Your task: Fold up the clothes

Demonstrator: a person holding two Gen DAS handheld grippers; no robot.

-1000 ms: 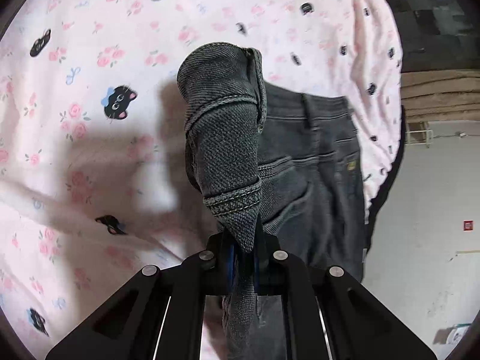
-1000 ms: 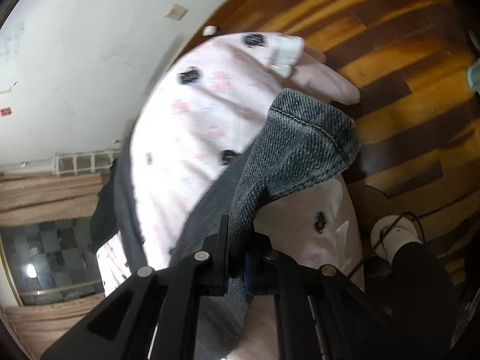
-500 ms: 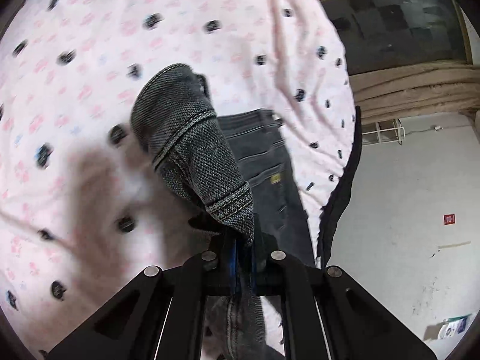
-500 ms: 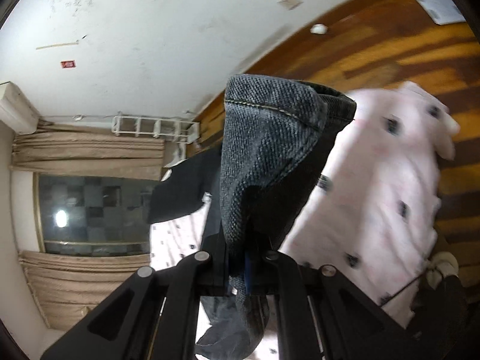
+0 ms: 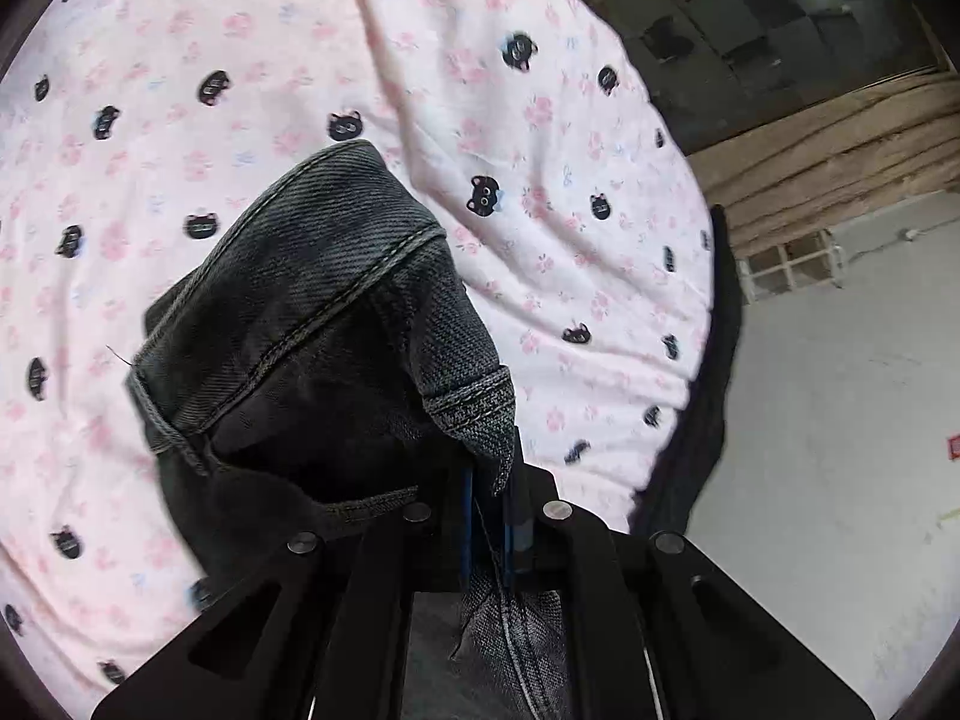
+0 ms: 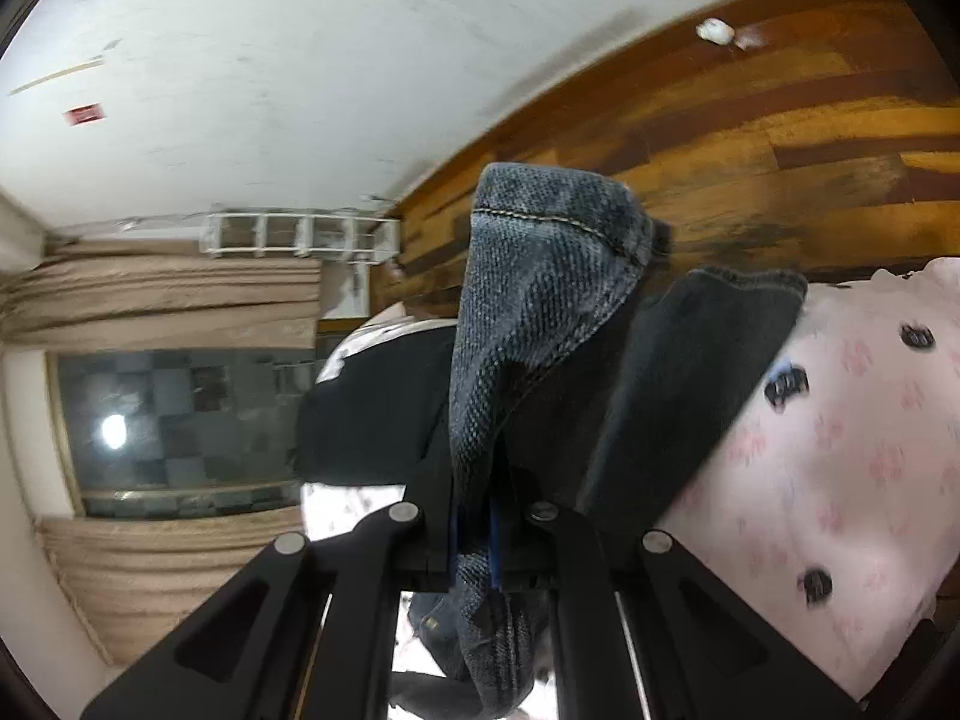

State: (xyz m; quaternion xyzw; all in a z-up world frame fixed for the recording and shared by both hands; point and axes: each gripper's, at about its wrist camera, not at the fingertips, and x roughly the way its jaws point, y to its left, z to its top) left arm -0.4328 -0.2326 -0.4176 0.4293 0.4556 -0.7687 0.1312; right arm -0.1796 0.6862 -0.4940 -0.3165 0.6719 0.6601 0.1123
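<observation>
A bed under a pink sheet [image 5: 420, 90] printed with black cat faces and flowers stands on a brown wooden plank floor [image 6: 750, 120] beside a scuffed white wall [image 6: 300, 60], near beige curtains [image 6: 162, 300] framing a dark window [image 6: 180, 420] that reflects a lamp.
</observation>
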